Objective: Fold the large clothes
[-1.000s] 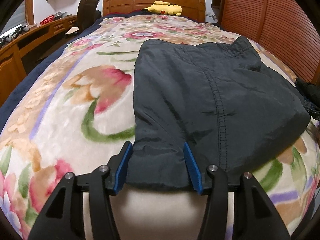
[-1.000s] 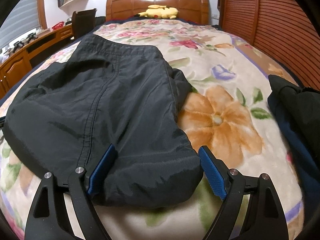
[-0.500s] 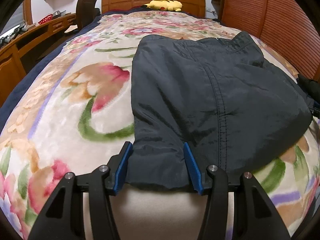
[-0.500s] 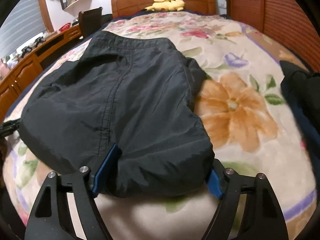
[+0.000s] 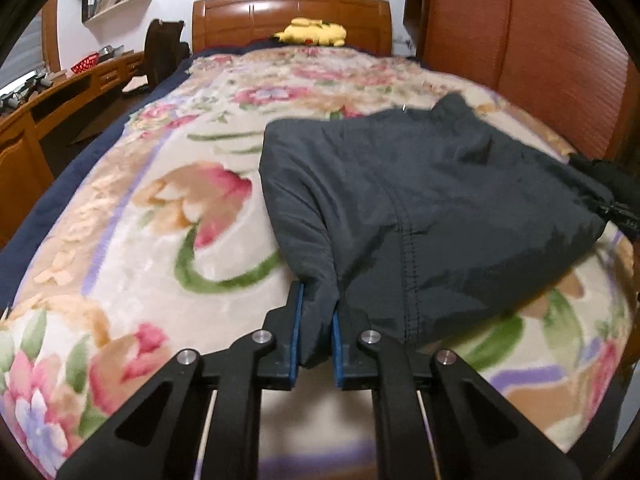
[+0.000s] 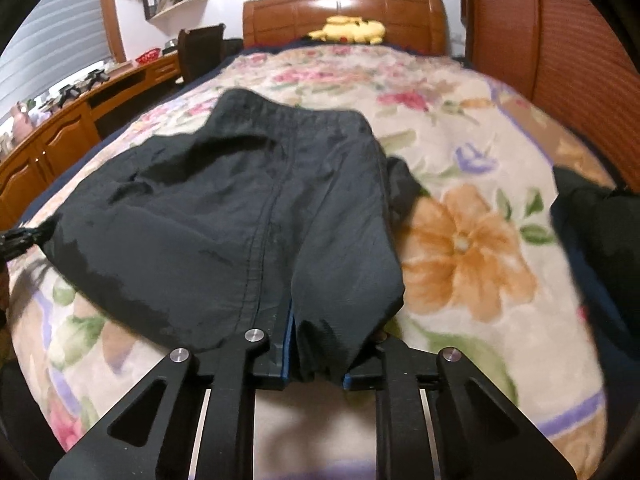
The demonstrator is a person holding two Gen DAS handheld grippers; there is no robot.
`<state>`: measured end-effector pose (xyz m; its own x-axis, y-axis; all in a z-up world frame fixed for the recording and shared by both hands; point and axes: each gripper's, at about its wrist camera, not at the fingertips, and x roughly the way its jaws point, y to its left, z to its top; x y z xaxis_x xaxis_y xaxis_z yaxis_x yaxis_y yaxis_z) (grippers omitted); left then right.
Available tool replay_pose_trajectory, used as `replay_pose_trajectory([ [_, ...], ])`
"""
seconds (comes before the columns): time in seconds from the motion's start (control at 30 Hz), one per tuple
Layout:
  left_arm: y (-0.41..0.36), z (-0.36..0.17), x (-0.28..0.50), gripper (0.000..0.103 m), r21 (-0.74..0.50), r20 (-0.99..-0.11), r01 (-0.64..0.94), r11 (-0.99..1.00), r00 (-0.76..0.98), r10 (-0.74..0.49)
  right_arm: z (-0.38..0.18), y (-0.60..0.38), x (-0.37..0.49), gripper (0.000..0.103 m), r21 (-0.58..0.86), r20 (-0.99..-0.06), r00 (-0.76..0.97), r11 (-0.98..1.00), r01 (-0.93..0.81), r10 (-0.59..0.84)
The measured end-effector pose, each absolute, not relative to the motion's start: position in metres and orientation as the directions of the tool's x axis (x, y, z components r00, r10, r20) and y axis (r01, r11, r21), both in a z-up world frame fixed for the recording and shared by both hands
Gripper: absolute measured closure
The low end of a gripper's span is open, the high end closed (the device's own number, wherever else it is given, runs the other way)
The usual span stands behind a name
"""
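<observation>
**Both near corners of the dark garment now pinched**

The dark garment [image 5: 432,216] lies spread on the bed, its near hem bunched at two points. A second ago both pairs of jaws stood wide around that hem; now they are closing, and each has fabric gathered between its blue pads. The left hand-held gripper [image 5: 316,332] pinches the garment's near left corner, the cloth pulled up into a narrow fold. The right hand-held gripper [image 6: 316,356] pinches the near right corner [image 6: 336,280], which drapes over its right finger. Under the garment is a floral blanket [image 5: 132,240] covering the bed. A yellow plush toy [image 5: 312,32] rests by the wooden headboard [image 5: 292,12]. A wooden counter [image 6: 60,136] runs along the left wall; slatted wooden doors [image 5: 540,60] stand on the right.
</observation>
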<state>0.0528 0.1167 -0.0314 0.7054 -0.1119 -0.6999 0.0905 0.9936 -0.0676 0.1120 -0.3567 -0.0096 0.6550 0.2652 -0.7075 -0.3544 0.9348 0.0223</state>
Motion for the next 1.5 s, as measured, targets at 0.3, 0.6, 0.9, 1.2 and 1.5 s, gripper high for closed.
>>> replay_pose_trajectory([
  [0.3, 0.110, -0.006, -0.017, 0.095, -0.059, -0.648, 0.141, 0.988, 0.748, -0.145, 0.017, -0.361, 0.065, 0.092, -0.025, -0.682, 0.673, 0.912, -0.410, 0.284],
  [0.6, 0.109, -0.005, -0.080, 0.094, -0.053, -0.649, 0.161, 0.986, 0.744, -0.157, 0.021, -0.370, -0.010, 0.092, -0.034, -0.693, 0.647, 0.882, -0.470, 0.318],
  [0.9, 0.110, -0.005, -0.088, 0.078, -0.021, -0.646, 0.122, 0.992, 0.755, -0.107, 0.016, -0.377, -0.005, 0.063, -0.049, -0.715, 0.655, 0.917, -0.396, 0.244],
  [1.2, 0.109, 0.020, -0.084, 0.059, -0.059, -0.586, 0.131, 0.990, 0.798, -0.141, 0.052, -0.384, 0.018, 0.046, -0.103, -0.651, 0.728, 0.926, -0.363, 0.212],
  [1.5, 0.075, 0.019, -0.053, 0.051, -0.074, -0.586, 0.178, 0.981, 0.788, -0.187, 0.050, -0.350, 0.116, 0.046, -0.106, -0.687, 0.689, 0.906, -0.410, 0.231],
])
